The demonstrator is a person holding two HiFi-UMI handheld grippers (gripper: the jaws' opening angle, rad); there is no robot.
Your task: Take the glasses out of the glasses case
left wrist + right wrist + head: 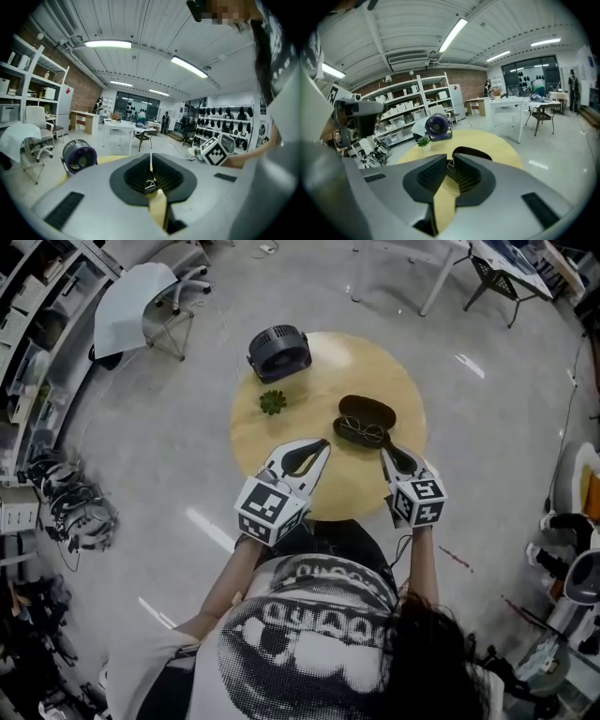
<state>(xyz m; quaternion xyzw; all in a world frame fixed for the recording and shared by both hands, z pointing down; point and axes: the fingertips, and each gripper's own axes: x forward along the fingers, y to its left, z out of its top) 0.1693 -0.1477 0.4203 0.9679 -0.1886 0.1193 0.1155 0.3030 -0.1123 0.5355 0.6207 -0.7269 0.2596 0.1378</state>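
Pale workshop floor surrounds a round yellow counter in the head view, with a fan and a small plant on its far left part. Ahead of both grippers lies the open glasses case, the glasses resting in its near half. Its long axis runs across the line of the jaws. The right gripper has its tips just beside the case's near right end, so it looks the nearer. The left gripper points at the case's left end from a little further off. Bare counter lies left of the left jaws and beyond the case. To the right of the right jaws the rim is close.

In the left gripper view the jaws stand together with only a thin seam, nothing between them. The case is hidden behind them. The fan is ahead to their left.

In the right gripper view the jaws stand slightly apart and grip nothing. The dark case sits straight ahead, just past the tips, with the fan and plant well beyond. My guess is that the jaws need to part more before they close on the glasses
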